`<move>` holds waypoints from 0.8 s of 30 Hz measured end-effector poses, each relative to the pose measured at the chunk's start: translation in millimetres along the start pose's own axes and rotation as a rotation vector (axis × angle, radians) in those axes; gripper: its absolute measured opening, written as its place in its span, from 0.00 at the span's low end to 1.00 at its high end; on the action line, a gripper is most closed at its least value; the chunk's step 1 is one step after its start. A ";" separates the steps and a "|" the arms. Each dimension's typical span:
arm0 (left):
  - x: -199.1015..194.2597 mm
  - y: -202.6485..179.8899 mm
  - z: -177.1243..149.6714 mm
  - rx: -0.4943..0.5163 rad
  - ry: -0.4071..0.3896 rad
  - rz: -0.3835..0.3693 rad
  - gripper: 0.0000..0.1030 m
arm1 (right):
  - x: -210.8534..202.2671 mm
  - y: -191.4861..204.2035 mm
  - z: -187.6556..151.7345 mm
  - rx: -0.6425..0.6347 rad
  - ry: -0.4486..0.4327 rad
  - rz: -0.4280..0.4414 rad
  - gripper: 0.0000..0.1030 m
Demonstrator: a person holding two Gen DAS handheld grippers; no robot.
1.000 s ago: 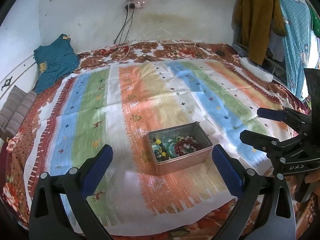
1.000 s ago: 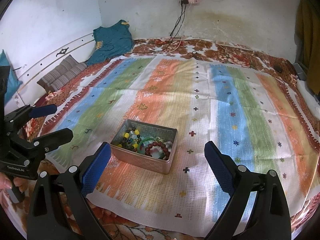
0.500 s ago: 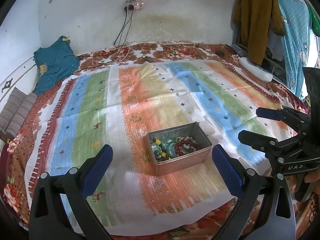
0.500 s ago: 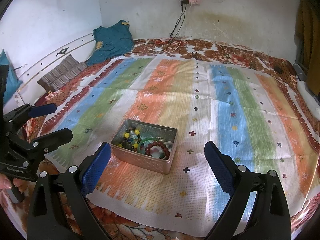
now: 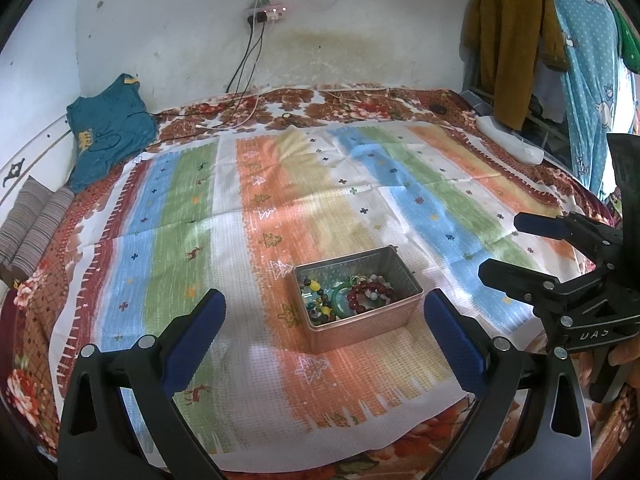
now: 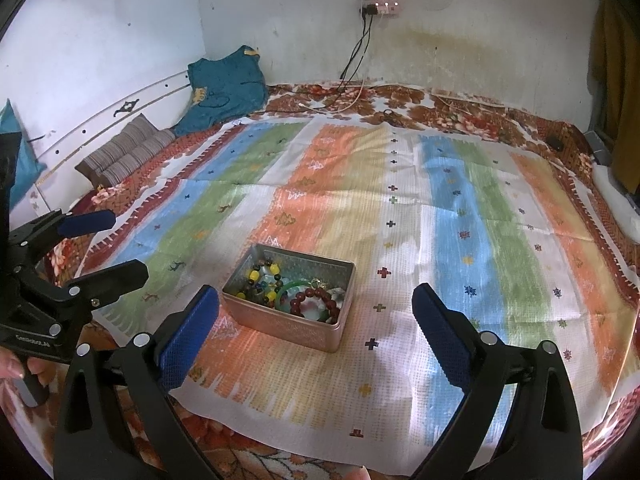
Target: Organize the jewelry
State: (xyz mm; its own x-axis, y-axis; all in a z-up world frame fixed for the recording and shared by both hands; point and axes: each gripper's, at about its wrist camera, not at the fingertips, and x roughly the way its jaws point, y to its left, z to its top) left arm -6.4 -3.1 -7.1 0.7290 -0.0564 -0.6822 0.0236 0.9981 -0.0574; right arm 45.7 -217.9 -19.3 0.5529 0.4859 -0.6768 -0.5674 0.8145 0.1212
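Both grippers, left (image 5: 324, 312) and right (image 6: 316, 304), gape wide, empty, above the tin (image 6: 280, 322). Those beads (image 6: 314, 300) look slippery; I'd pinch one strand's rim.

open cloth (image 5: 248, 184) all around tin (image 5: 360, 328)

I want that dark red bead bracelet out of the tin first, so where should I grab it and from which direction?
Come straight down from above with the right gripper, since the tin walls block any side approach. Pinch across the near arc of the red bead bracelet; it lies flat on top of the pile, partly over the green bangle, so that arc looks clearest.
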 end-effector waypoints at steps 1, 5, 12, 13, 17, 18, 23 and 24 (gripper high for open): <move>0.1 0.1 0.1 -0.001 0.000 -0.001 0.95 | 0.3 -0.1 -0.1 0.001 0.001 0.000 0.95; -0.4 -1.0 2.0 -0.002 0.000 0.005 0.95 | -0.1 0.2 -0.5 0.000 0.002 0.000 0.95; -0.5 -2.6 5.7 0.003 -0.007 0.008 0.95 | -0.3 0.1 -0.8 0.000 0.000 0.000 0.95; -1.3 -2.7 3.9 0.001 -0.006 0.009 0.95 | -0.1 0.0 -0.3 0.000 -0.001 0.000 0.95; -0.7 -3.0 4.6 0.000 -0.007 0.009 0.95 | -0.4 0.0 -1.0 -0.001 0.000 0.000 0.95; -0.4 -3.1 5.0 0.000 -0.007 0.009 0.95 | 0.0 0.0 -0.5 -0.001 0.000 0.001 0.95; -1.6 -2.4 2.7 0.002 -0.008 0.009 0.95 | -2.2 1.7 1.4 -0.001 -0.010 0.004 0.95; -0.7 -2.9 4.4 0.001 -0.008 0.009 0.95 | -2.2 1.8 1.2 -0.001 -0.010 0.004 0.95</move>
State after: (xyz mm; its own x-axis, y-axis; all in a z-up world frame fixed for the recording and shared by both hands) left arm -4.0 -5.9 -3.3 0.7349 -0.0476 -0.6765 0.0181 0.9986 -0.0506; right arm 44.2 -217.2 -16.8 0.5566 0.4921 -0.6693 -0.5699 0.8124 0.1234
